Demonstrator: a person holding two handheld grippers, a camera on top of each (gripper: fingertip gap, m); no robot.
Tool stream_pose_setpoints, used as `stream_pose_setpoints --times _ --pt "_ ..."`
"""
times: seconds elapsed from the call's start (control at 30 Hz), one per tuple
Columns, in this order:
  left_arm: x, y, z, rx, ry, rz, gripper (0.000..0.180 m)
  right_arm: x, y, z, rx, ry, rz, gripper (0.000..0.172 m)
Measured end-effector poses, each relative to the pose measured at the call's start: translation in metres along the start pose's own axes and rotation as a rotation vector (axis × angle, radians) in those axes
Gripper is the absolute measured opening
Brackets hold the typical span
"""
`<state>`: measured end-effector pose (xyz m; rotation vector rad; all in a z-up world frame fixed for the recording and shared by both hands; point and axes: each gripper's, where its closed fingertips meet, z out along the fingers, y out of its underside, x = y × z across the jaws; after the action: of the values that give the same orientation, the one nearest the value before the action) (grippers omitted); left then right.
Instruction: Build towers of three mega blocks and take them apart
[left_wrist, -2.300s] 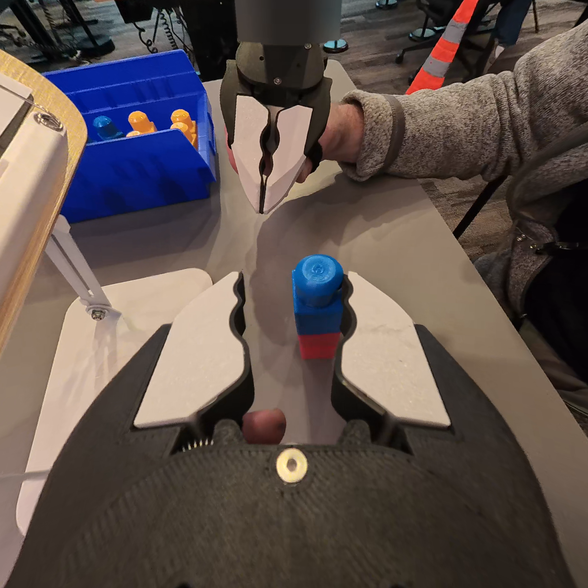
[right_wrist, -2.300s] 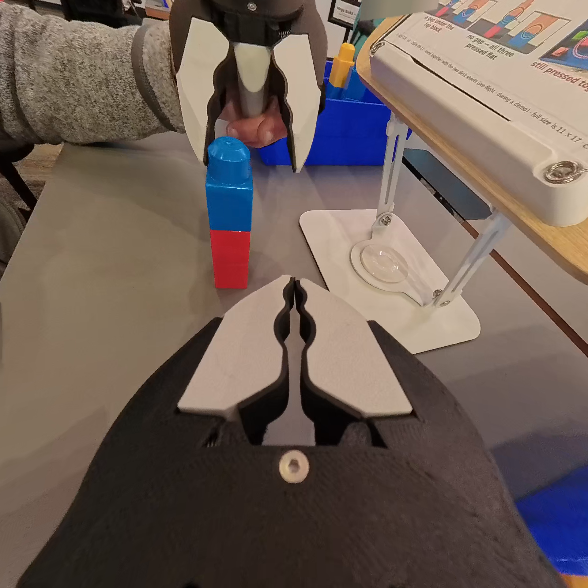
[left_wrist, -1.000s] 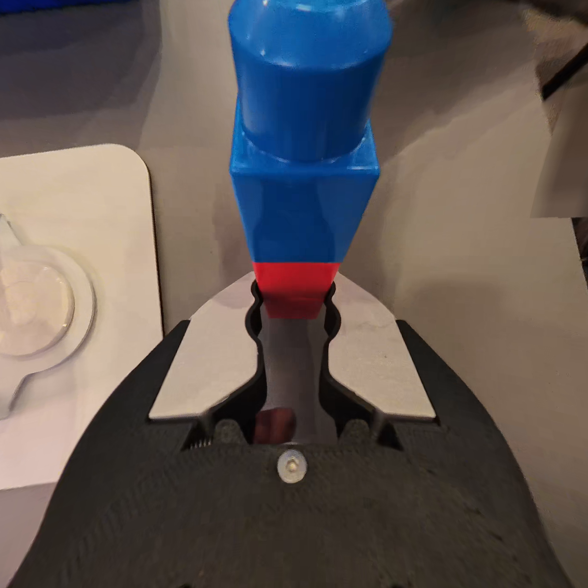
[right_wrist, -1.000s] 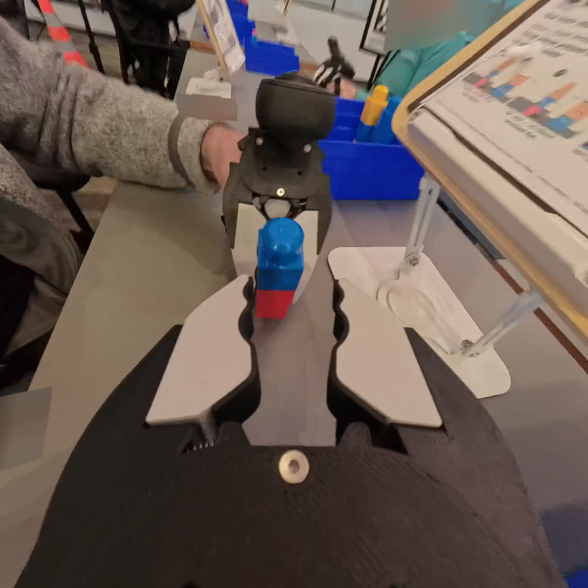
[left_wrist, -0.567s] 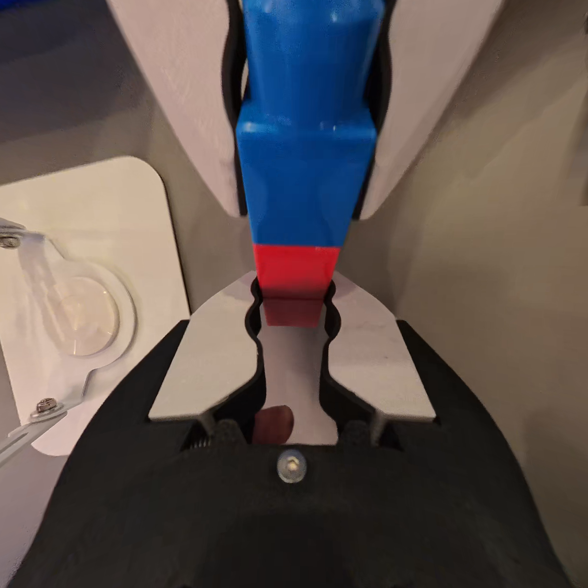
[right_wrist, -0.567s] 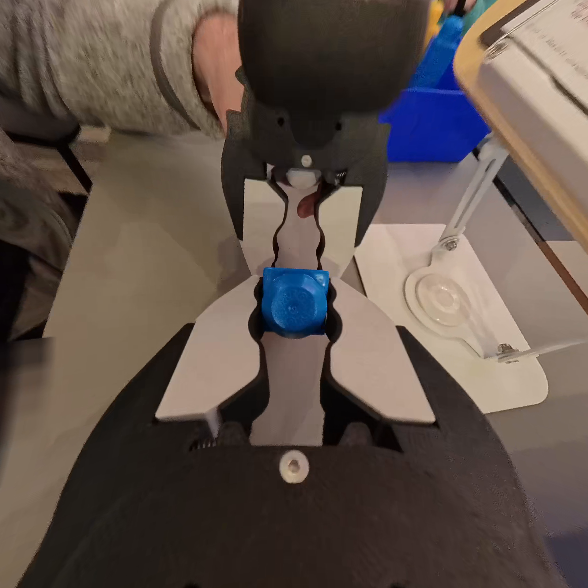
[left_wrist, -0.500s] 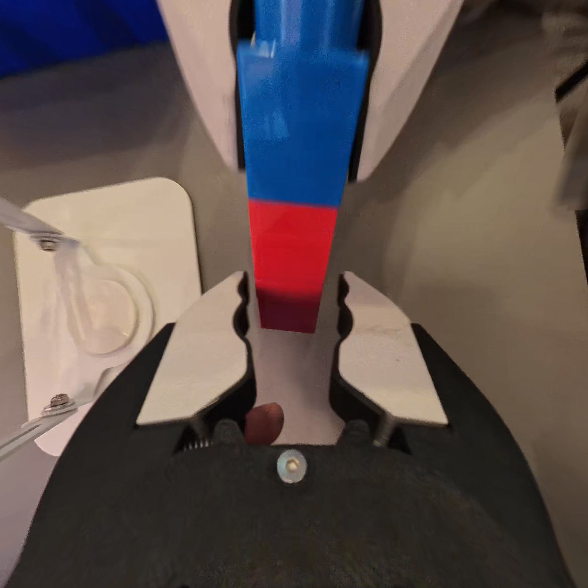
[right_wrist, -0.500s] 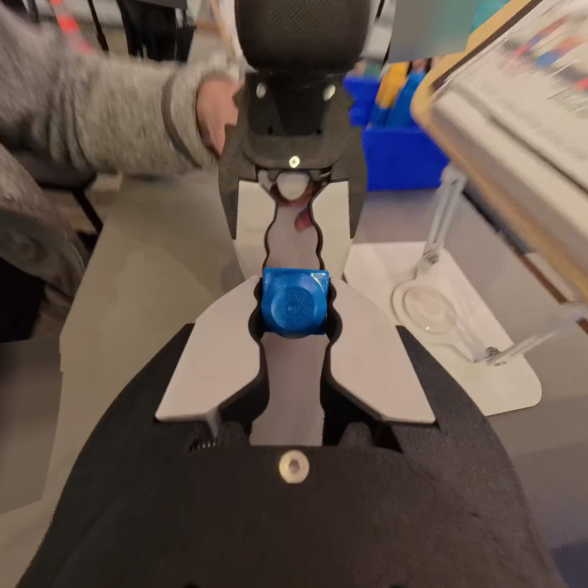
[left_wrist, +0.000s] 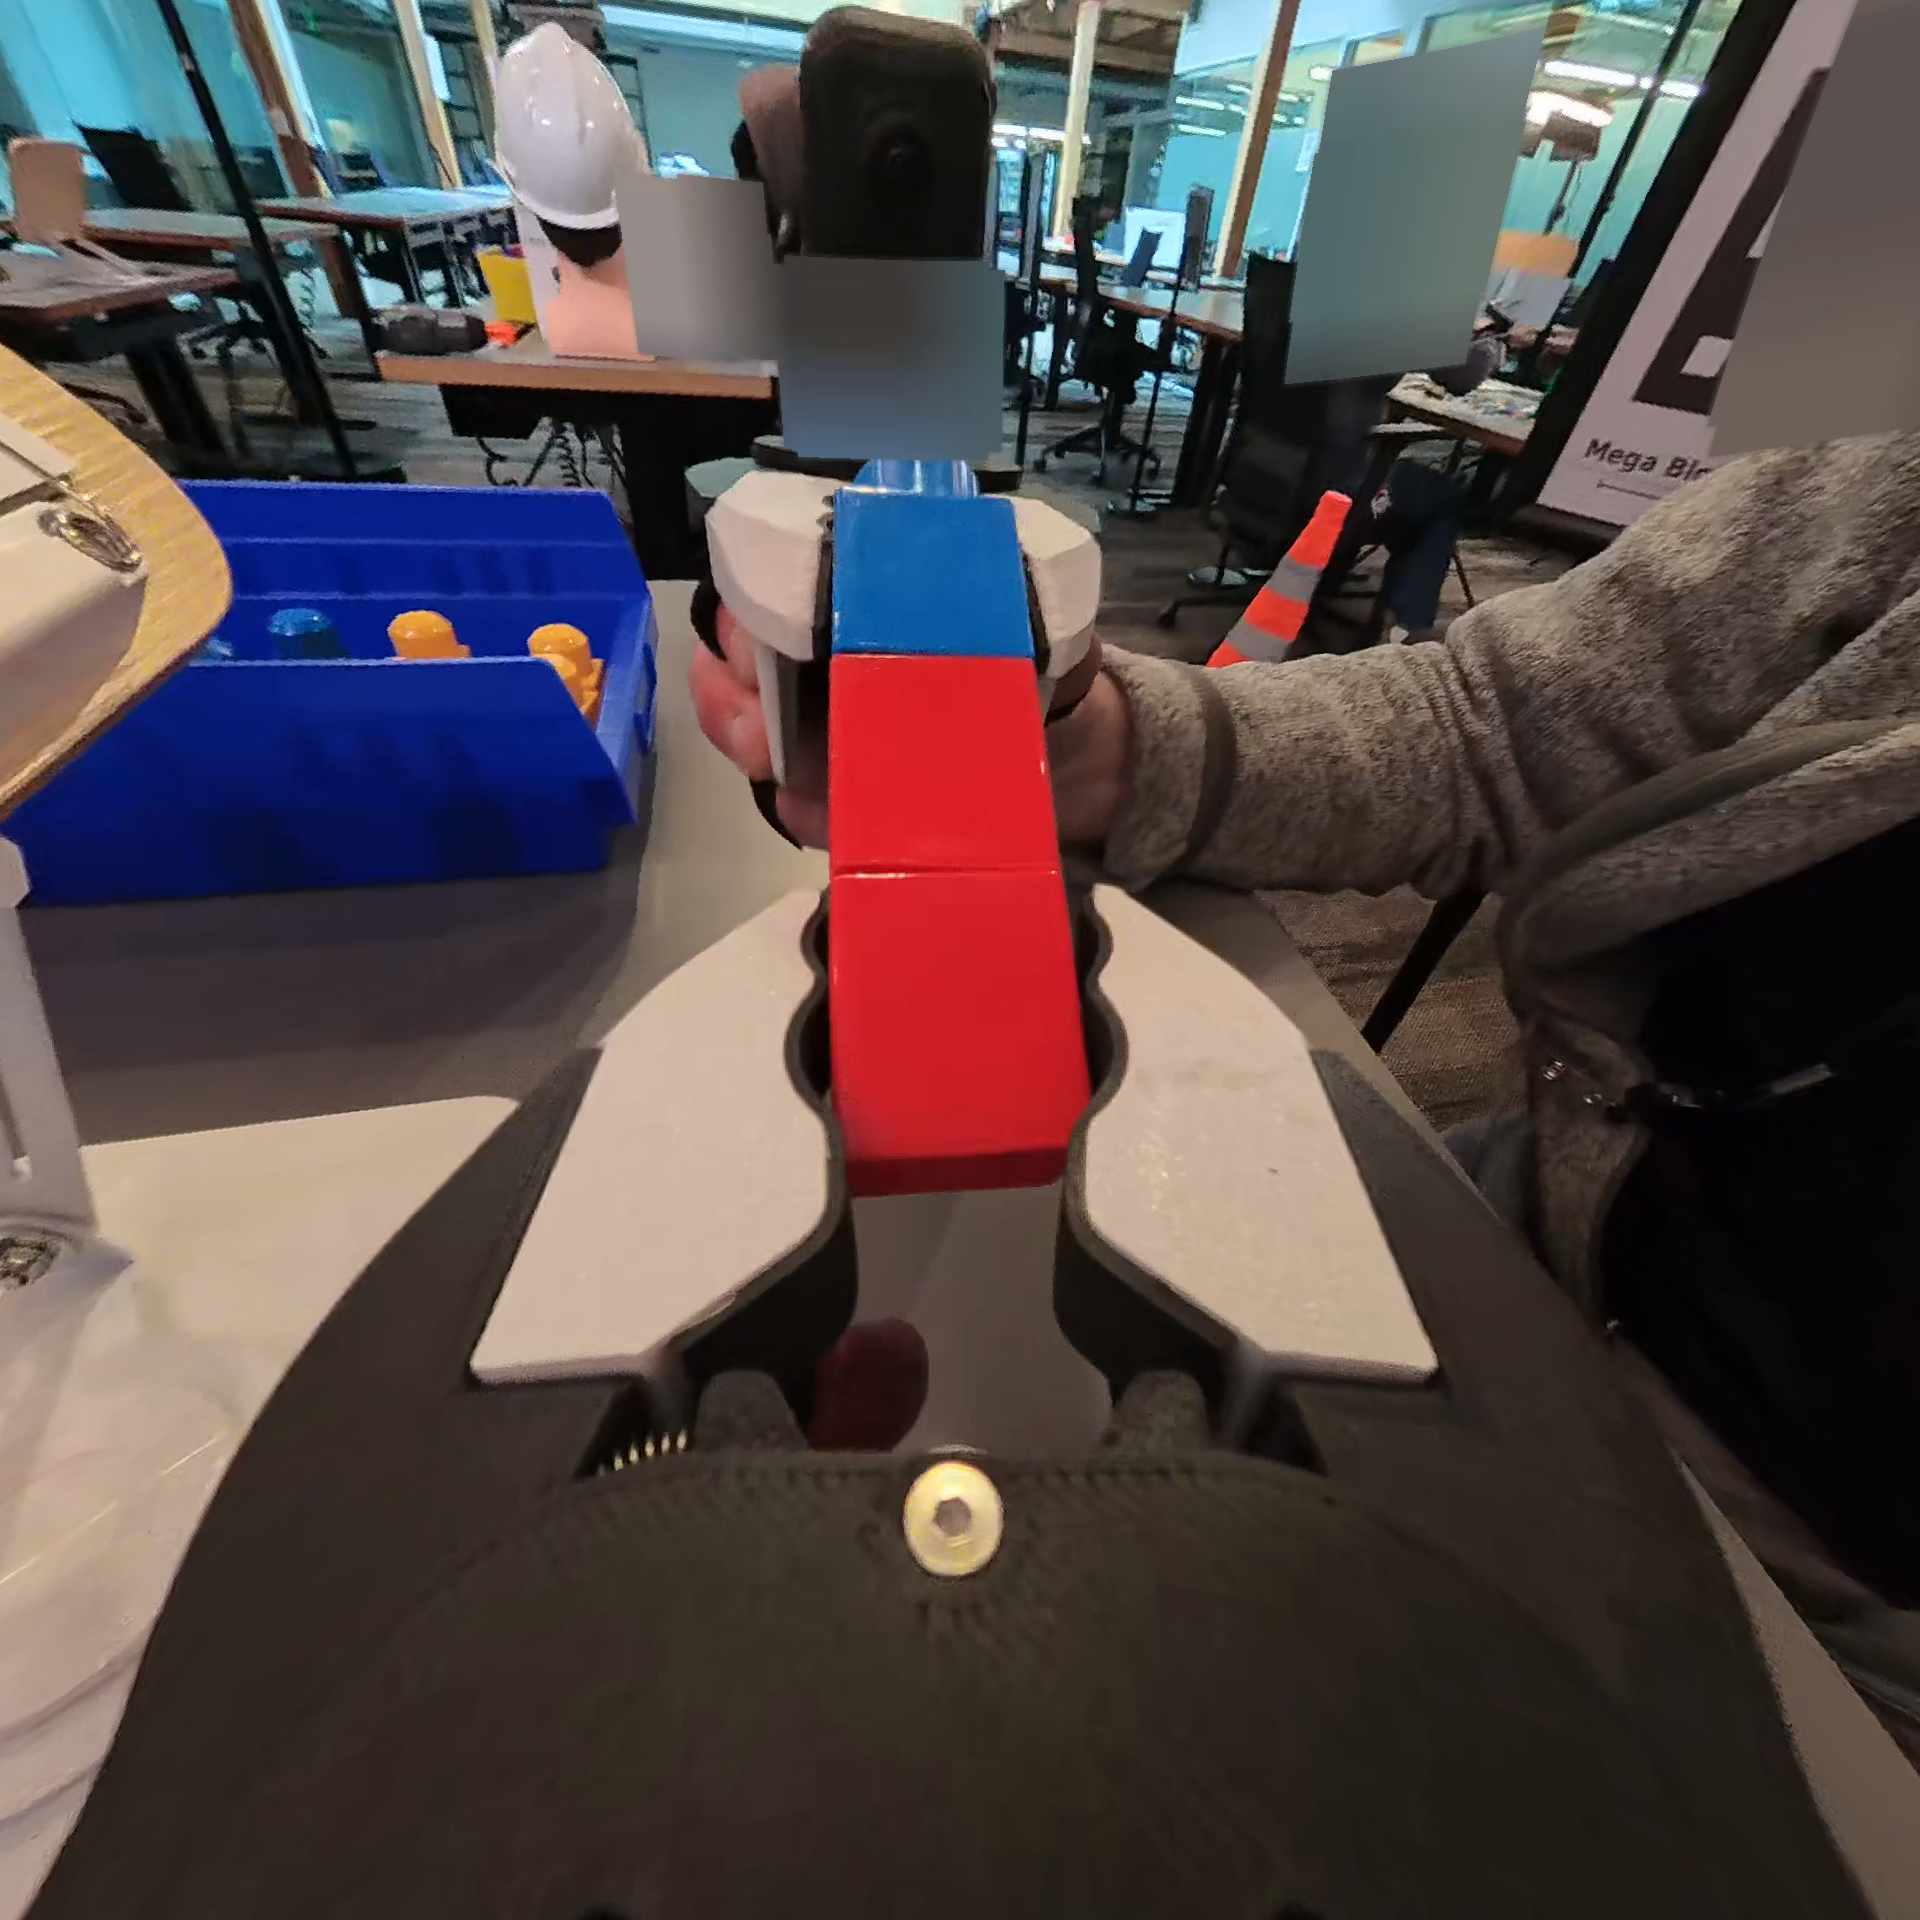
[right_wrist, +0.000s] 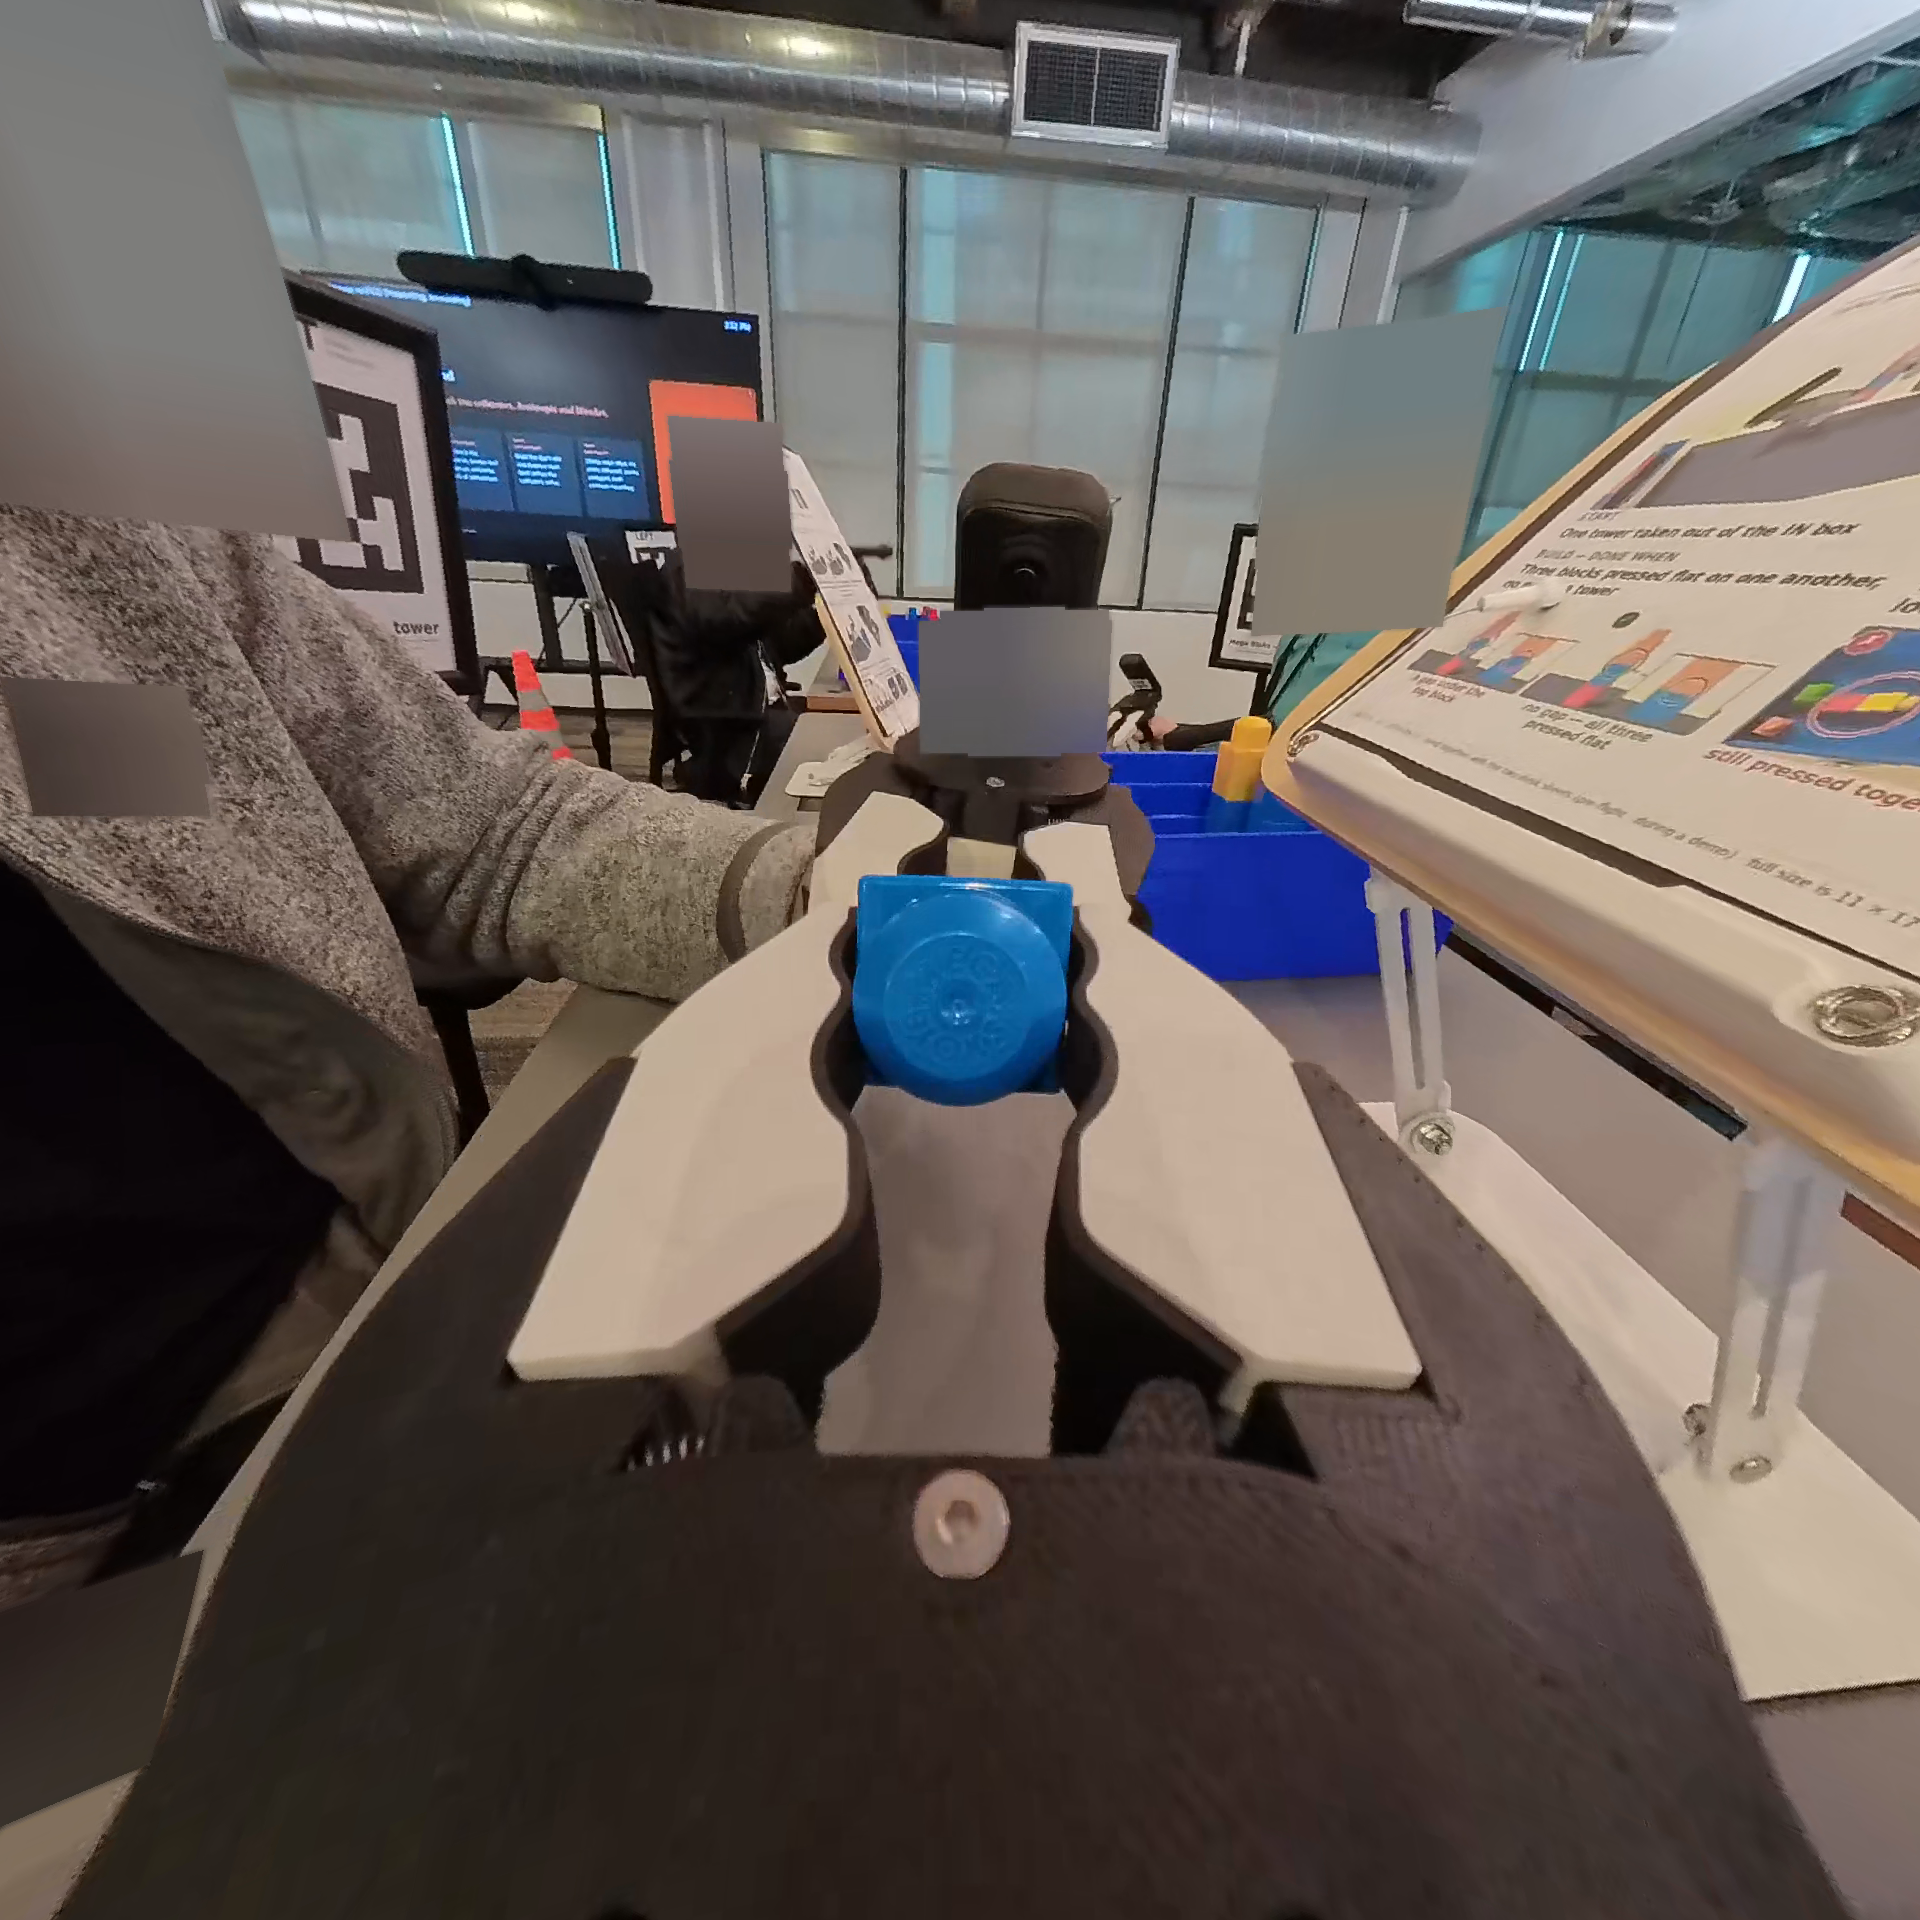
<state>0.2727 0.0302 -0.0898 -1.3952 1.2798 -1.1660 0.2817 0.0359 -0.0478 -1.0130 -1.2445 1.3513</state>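
Three-block tower (left_wrist: 940, 831) held level between both tongs, above the bench (left_wrist: 416, 997).

Nearest, the left tongs (left_wrist: 951, 1023) clamp the end red block (left_wrist: 956, 1029); beyond the middle red block (left_wrist: 935, 764), the right tongs (right_wrist: 961, 982) clamp the blue block (right_wrist: 961, 997). Likely the take-apart step: next, pull the ends apart. The blue bin (left_wrist: 312, 758) sits beyond the tower, leftward.

A three-block tower (left_wrist: 940, 831), blue over two red, apparently lifted off the table.
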Motion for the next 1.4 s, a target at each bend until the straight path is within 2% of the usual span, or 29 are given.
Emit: stream_pose_setpoints --times 0.5,0.6,0.73,0.93,1.13,1.23,1.4 --pt "0.004 0.006 -0.002 -0.049 0.005 0.006 0.041 -0.005 0.003 0.001 -0.028 -0.023 -0.007 0.036" --pt "0.0 0.01 -0.003 -0.097 -0.031 0.036 0.041 -0.006 0.001 -0.001 -0.032 -0.032 -0.006 0.046" --pt "-0.001 0.014 -0.003 -0.122 -0.043 0.05 0.041 -0.003 0.01 -0.001 -0.1 -0.005 -0.036 0.036" --pt "-0.002 0.016 -0.004 -0.125 -0.053 0.055 0.041 -0.001 0.014 -0.001 -0.146 0.018 -0.056 0.036" --pt "-0.002 0.015 -0.006 -0.13 -0.063 0.081 0.041 -0.001 0.01 -0.004 -0.134 0.011 -0.04 0.036" --pt "-0.007 0.013 -0.016 -0.11 -0.078 0.071 0.041 0.001 -0.004 -0.016 -0.064 0.017 -0.03 0.036" --pt "-0.012 0.012 -0.022 -0.112 -0.109 0.077 0.041 0.004 -0.003 -0.018 -0.08 0.045 -0.045 0.036"
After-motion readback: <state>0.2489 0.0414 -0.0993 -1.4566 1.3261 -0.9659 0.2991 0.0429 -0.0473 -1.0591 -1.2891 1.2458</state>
